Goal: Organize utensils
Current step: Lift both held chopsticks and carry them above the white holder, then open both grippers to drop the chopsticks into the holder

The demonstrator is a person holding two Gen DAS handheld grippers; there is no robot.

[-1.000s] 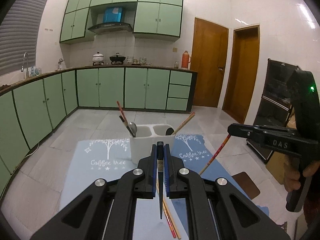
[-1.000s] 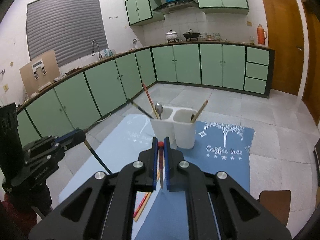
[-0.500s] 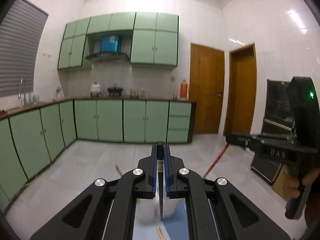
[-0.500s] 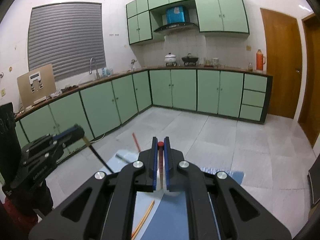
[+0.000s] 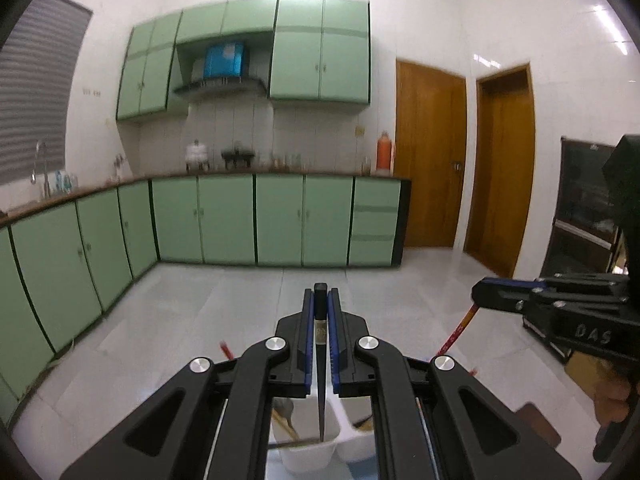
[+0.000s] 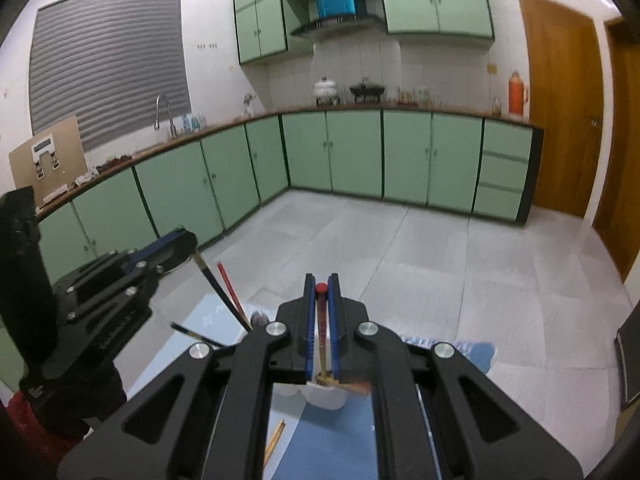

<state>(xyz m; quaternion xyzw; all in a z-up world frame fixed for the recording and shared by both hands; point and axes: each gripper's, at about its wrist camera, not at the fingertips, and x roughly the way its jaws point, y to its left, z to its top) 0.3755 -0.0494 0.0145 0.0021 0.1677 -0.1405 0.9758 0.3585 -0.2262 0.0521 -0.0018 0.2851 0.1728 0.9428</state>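
Between the blue pads of the left gripper [image 5: 321,320] a black chopstick [image 5: 320,380] is clamped; the jaws are closed on its thick upper end, and the thin end runs down from them into the left compartment of the white holder [image 5: 308,454]; whether its tip touches the bottom, I cannot tell. Inside this same compartment a spoon [image 5: 283,408] and a wooden chopstick [image 5: 285,426] lean against the left wall.

Between the pads of the right gripper [image 6: 321,320] a red-capped chopstick [image 6: 320,320] is held in the same way; these jaws are closed on it just below the red cap, and its lower part descends to the white holder [image 6: 324,398], which is mostly hidden under the black arms. A brown chopstick end [image 6: 354,387] lies across the rim of the holder there.

The holder stands on a blue mat [image 6: 340,440] on the tabletop; one wooden chopstick [image 6: 274,438] lies flat on the mat, nearer to the camera than the holder. A red chopstick [image 6: 229,288] sticks up from the holder, just beside the black one in the left gripper.
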